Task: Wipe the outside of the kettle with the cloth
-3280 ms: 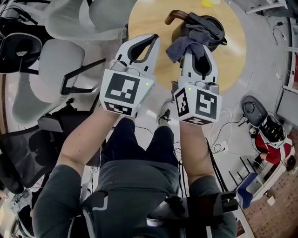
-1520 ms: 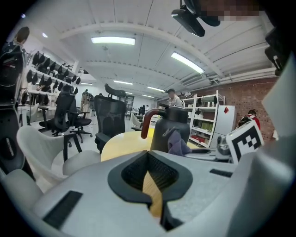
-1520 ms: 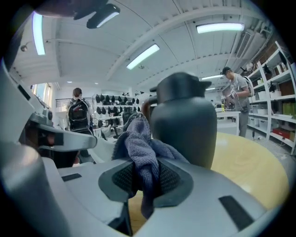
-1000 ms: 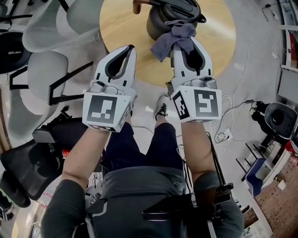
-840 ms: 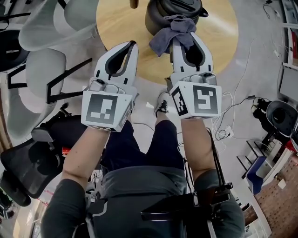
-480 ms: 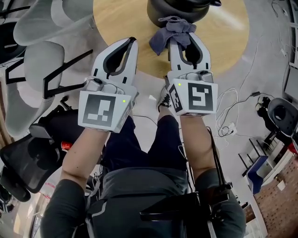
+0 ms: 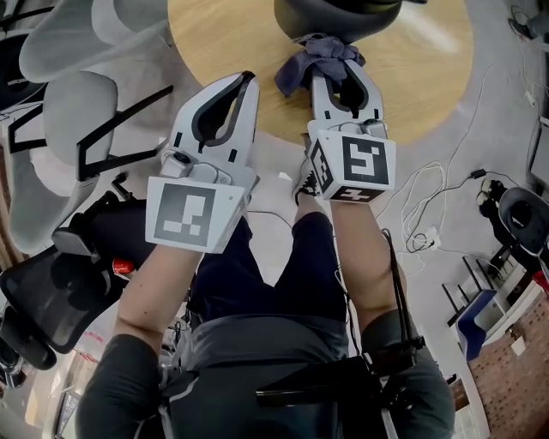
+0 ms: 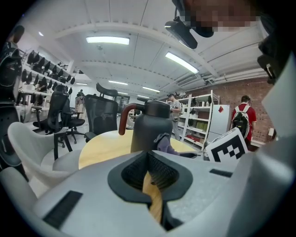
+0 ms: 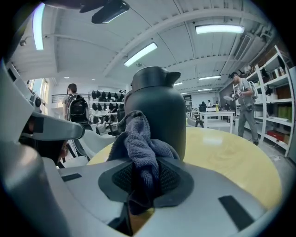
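From the head view, the left gripper (image 7: 246,80) sits over the near edge of the round table (image 7: 214,34), jaws closed together and empty. Beside it, the right gripper (image 7: 340,62) is clamped on a grey cloth (image 7: 310,57), which bunches ahead of its tips at the foot of the dark kettle (image 7: 339,12). The kettle stands upright on the table and is cut off by the top of the frame. The left gripper view shows its pads meeting with nothing between them. Beyond them the kettle shows a curved brown handle (image 8: 124,116) on its left side, and the cloth lies against its lower right. In the right gripper view a fold of cloth is pinched between the pads. The loose bunch rises in front of the kettle's wall, at it or just short of it; I cannot tell whether they touch. The cloth looks soft, limp and light, so it should mould to the curve but may drag out of a shallow pinch. The kettle looks hard, smooth and probably slick, and may slide or rock under a sideways rub. The handle seems the likeliest place for the free gripper to steady it.
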A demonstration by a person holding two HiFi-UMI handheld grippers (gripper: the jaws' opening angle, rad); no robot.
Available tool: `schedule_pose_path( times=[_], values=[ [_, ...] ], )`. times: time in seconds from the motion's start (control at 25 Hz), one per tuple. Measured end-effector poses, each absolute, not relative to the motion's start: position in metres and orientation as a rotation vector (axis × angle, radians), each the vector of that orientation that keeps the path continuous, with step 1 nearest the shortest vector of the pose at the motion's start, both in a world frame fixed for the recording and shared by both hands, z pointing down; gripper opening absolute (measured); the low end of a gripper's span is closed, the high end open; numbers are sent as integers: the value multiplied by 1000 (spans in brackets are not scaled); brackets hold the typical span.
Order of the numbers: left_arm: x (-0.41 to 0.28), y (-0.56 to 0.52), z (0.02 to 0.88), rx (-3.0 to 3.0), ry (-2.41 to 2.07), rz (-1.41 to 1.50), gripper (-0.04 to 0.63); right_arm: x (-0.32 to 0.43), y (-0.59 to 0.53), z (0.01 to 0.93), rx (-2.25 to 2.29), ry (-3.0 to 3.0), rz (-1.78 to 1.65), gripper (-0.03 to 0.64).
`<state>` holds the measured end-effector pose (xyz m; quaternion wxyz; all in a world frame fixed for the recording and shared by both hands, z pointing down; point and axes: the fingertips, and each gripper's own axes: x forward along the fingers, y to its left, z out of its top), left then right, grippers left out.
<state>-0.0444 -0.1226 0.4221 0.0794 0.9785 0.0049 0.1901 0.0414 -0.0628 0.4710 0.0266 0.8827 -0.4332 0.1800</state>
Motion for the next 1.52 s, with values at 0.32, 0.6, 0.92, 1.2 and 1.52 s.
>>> schedule_pose_path(
  times=[0.32,0.6,0.92,1.2,1.52],
  values=[
    [-41,-115,413,2922,-24,593,9,41,-47,452,2729,-1396,612,95],
    [-34,-90,373,2950,-47,571,9,54,-16,357,2771,-1498,428,95],
    [-1,-80,352,2994,-120,480,9,88,-24,336,2660,-1619,309,95],
    [19,-74,374,2978,-182,477,9,90,-24,374,2593,-1642,303,95],
    [15,-74,398,2959,-216,520,9,85,-26,443,2516,-1663,455,95]
  ],
)
